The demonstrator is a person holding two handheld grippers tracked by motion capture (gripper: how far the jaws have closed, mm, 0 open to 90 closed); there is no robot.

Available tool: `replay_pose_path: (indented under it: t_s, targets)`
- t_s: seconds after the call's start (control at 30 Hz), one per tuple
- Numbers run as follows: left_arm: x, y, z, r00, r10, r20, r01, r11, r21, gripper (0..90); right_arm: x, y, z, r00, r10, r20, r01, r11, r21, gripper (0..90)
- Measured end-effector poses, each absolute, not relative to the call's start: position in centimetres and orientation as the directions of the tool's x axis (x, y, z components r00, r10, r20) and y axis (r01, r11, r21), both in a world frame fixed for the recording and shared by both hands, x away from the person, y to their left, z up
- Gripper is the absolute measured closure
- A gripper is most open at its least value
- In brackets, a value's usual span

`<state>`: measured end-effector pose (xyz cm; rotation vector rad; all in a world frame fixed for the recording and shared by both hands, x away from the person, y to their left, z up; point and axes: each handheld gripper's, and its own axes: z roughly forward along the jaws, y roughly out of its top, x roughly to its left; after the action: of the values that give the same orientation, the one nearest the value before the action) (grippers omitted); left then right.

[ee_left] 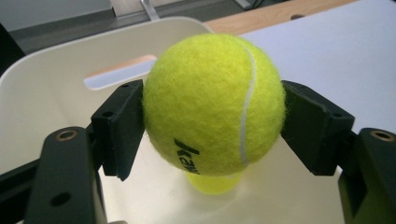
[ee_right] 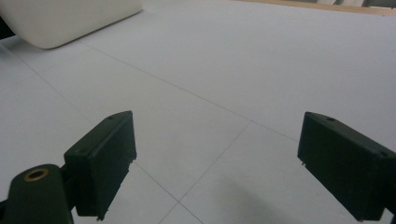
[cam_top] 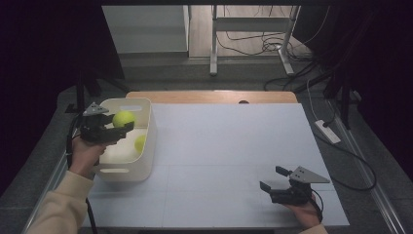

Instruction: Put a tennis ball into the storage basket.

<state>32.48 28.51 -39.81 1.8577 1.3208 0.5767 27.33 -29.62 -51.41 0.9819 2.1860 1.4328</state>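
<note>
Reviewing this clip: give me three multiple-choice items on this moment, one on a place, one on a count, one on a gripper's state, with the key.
1. Where is the held tennis ball?
A. over the white bin
B. on the table by the right gripper
C. on the floor

2. How many tennis balls can be seen?
A. one
B. two
C. four

3. How do the jaws of the right gripper stand?
A. shut on a ball
B. shut on nothing
C. open, nothing between them

Key: 1 A, the left gripper holds it above the bin's inside. 2 B, a second ball lies in the bin. 3 C, bare table shows between its parted jaws.
</note>
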Motion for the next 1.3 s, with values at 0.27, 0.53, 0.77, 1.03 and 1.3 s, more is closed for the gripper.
replay_pose_path:
  t_s: [0.27,0.53,0.77,1.03,1.3]
  targets:
    - [32.33,28.74,-39.87,0.354,0.933,-0.069,0.592,-0.166,0.788,27.2,27.34,-29.56,-51.41,-0.7,0.71,0.082,0.358,0.249,0.9,11.9]
    - [32.38,28.63,-39.79,0.353,0.933,-0.067,0.593,-0.168,0.788,27.1,27.34,-29.54,-51.41,-0.701,0.709,0.082,0.358,0.251,0.899,11.9]
    - [32.4,28.84,-39.92,0.327,0.943,-0.068,0.599,-0.151,0.786,25.7,27.36,-29.57,-51.46,-0.701,0.708,0.081,0.36,0.254,0.898,11.9]
    - [31.86,28.75,-39.17,0.349,0.929,-0.125,0.533,-0.088,0.841,10.8,27.35,-29.57,-51.44,-0.702,0.708,0.08,0.358,0.254,0.898,11.9]
    - [31.58,28.04,-39.29,0.415,0.896,-0.157,0.483,-0.071,0.873,11.4,27.55,-29.7,-51.5,-0.7,0.708,0.087,0.359,0.244,0.901,11.7]
